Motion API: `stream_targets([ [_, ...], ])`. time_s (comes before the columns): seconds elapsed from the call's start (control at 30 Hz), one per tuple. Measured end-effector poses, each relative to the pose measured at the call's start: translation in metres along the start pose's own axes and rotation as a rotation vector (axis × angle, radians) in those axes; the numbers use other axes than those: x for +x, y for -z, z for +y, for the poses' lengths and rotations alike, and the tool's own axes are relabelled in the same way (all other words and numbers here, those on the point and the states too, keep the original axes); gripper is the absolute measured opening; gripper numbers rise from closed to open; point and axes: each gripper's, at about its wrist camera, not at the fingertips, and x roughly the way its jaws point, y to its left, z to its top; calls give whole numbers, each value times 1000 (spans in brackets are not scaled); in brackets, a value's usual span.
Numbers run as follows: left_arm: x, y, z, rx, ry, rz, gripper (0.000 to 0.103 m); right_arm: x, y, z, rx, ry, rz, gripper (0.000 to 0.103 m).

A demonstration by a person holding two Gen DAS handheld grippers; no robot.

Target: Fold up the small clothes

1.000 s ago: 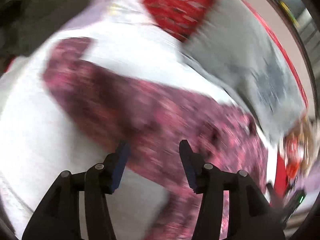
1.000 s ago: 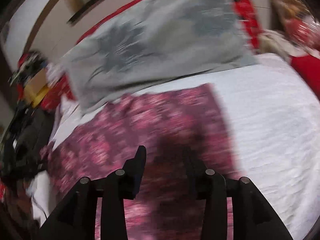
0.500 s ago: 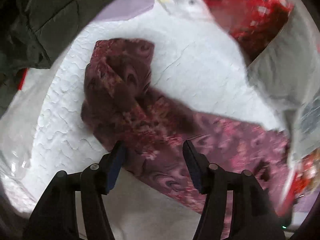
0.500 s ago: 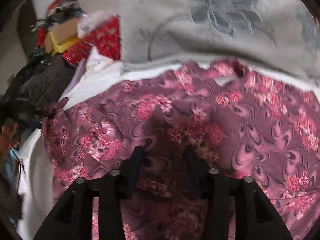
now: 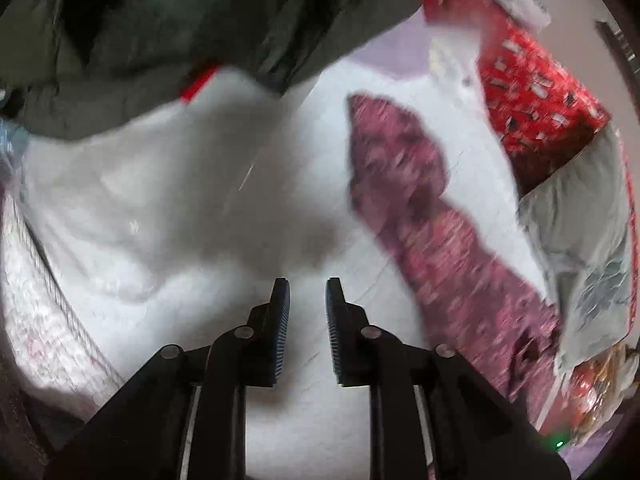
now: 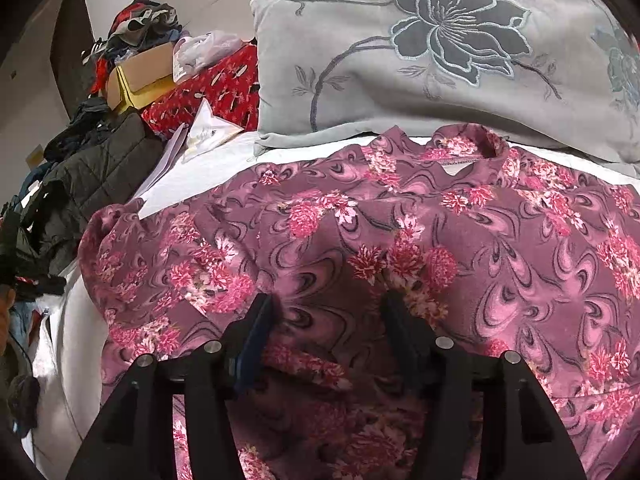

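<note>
Left wrist: left gripper (image 5: 306, 294) jaws narrowly apart, empty | right gripper (image 6: 326, 308) jaws wide over floral top (image 6: 400, 240)

Black fingers (image 5: 280, 316), blue ribbed pads, silver screws

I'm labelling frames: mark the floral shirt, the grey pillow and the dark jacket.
Floral shirt (image 6: 500, 248), right wrist view, on its chest.
Grey pillow (image 6: 360, 52), right wrist view, plain front.
Dark jacket (image 6: 100, 168), right wrist view, quilted panel.
</note>
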Motion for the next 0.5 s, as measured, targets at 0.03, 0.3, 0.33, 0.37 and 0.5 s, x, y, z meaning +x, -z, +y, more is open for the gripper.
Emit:
stream_targets([
  [0.03,-2,-4,-8,16,7,-2,37,0,0,1,1,-1,0,60],
  [0.3,39,-58,-114,247,-254,-5,72,0,0,0,9,-12,-2,60],
  [0.33,51,-63,-114,240,-279,25,72,0,0,-1,12,-16,-3,60],
  [0.37,60,-64,-110,231,-295,48,72,-1,0,-2,16,-22,-4,61],
  [0.5,80,-67,-91,126,-236,88,8,-1,1,-6,36,-52,-10,62],
])
